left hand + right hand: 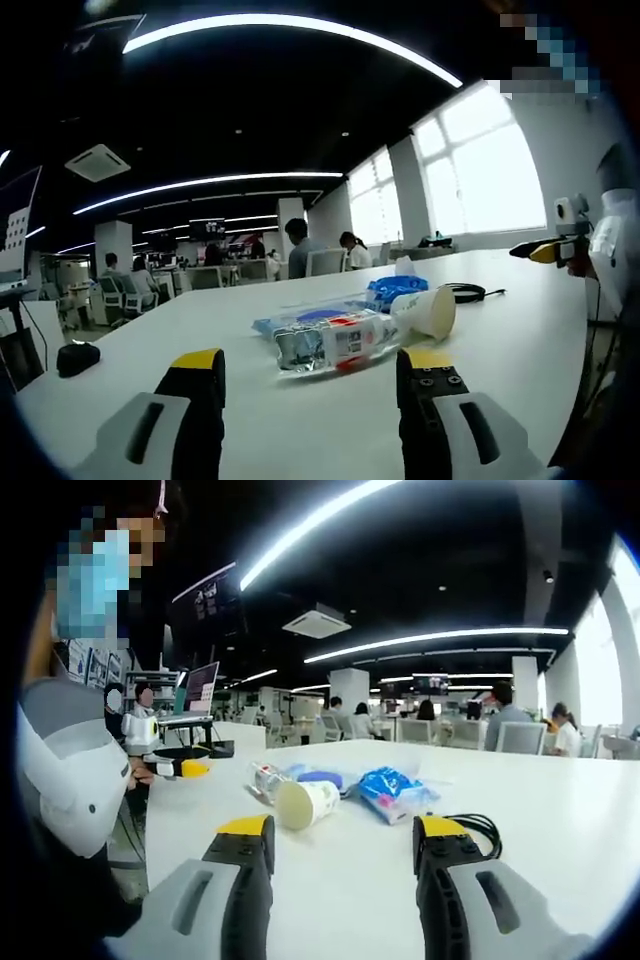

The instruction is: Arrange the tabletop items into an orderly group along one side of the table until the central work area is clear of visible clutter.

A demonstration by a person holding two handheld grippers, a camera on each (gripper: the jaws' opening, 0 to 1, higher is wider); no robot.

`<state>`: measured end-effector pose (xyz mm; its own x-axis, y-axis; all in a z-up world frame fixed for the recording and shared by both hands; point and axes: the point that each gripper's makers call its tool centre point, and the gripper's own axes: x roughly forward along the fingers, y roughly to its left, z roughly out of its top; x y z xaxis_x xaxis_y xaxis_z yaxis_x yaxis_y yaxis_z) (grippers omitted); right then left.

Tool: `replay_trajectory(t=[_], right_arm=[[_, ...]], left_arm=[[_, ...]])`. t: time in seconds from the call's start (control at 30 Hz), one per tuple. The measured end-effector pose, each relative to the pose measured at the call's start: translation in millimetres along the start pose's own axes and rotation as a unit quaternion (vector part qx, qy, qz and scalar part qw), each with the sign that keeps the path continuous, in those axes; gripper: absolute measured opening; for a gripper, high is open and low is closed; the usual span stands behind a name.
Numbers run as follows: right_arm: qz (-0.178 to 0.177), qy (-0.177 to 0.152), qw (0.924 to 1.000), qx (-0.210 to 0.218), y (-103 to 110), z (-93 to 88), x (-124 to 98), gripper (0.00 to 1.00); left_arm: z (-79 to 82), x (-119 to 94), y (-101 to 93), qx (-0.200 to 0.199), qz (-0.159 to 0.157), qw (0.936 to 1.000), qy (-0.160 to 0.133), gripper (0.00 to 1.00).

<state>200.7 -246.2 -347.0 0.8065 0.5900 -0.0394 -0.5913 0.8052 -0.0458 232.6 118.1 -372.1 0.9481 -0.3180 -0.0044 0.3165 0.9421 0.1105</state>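
Note:
A crushed clear plastic bottle [330, 343] lies on the white table [500, 365] just beyond my left gripper [313, 362], which is open with nothing between its jaws. Beside the bottle a white paper cup [428, 312] lies on its side, with a blue packet [395, 288] and a flat blue-edged pouch [300, 318] behind. My right gripper [344, 830] is open and hovers low over the table [560, 810], short of the cup [303, 803], the bottle [268, 778] and the blue packet [392, 788]. It also enters the left gripper view as the right gripper [548, 250].
A coiled black cable [465, 292] lies past the cup, close to my right jaw as the cable [478, 825]. A black mouse [77, 357] sits near the table's left edge. The left gripper [180, 768] reaches in beside the person holding it. Desks, chairs and seated people fill the background.

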Motion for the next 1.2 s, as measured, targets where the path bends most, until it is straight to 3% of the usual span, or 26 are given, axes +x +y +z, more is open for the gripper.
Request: replay_trajectory(t=[0.3, 0.63, 1.2], right_arm=[[0.003, 0.0, 1.0, -0.008, 1, 2.3, 2, 0.47], [0.003, -0.002, 1.0, -0.008, 0, 8.5, 10, 0.46], [0.004, 0.008, 1.0, -0.004, -1, 12.8, 29, 0.46]], left_arm=[[-1.6, 0, 3.3, -0.002, 0.001, 1.0, 0.004, 0.69], [1.3, 10, 4.8, -0.016, -0.015, 0.9998, -0.001, 0.67], [5.8, 22, 12.3, -0.005, -0.027, 0.9996, 0.001, 0.67]])
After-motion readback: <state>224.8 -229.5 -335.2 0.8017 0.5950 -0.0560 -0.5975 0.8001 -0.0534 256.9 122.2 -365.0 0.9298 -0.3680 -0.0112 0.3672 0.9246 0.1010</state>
